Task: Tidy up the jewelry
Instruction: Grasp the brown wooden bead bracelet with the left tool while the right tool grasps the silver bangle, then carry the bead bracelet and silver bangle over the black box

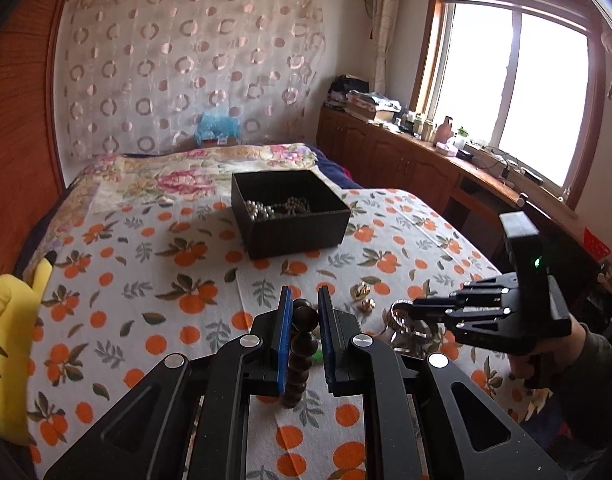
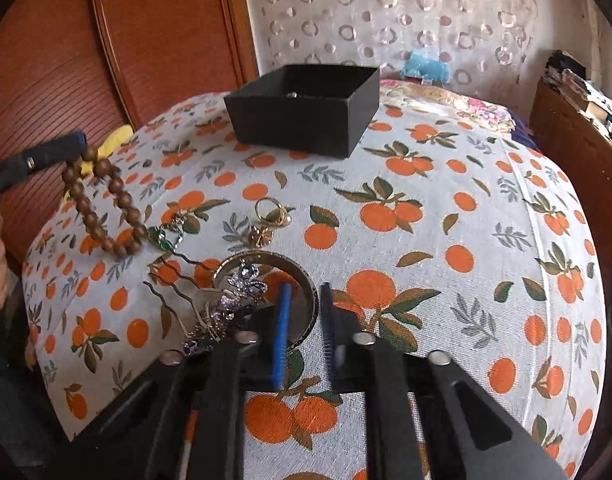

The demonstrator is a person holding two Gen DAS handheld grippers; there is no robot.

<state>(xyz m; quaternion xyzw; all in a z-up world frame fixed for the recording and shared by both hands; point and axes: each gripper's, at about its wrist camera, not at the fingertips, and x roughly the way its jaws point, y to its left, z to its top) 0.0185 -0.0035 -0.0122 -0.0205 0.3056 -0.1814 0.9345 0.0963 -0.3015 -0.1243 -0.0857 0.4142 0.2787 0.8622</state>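
Observation:
My left gripper [image 1: 305, 300] is shut on a dark wooden bead bracelet [image 1: 302, 344], which hangs from its blue pads above the orange-print cloth. The right wrist view shows the same bracelet [image 2: 102, 208] dangling from the left gripper [image 2: 80, 140] at the left. My right gripper [image 2: 306, 292] points down at a metal bangle [image 2: 258, 258], its jaws closed across the near rim. It reaches the bangle [image 1: 398, 308] from the right [image 1: 416, 306]. The black box [image 1: 302, 236] behind holds pearls and beads.
Near the bangle lie a purple flower hairpin [image 2: 234, 292], a gold ring [image 2: 268, 208], a gold flower piece [image 2: 262, 236] and a green pendant [image 2: 160, 236]. The black box [image 2: 302, 120] stands beyond them. A yellow item [image 1: 10, 340] sits at the left edge.

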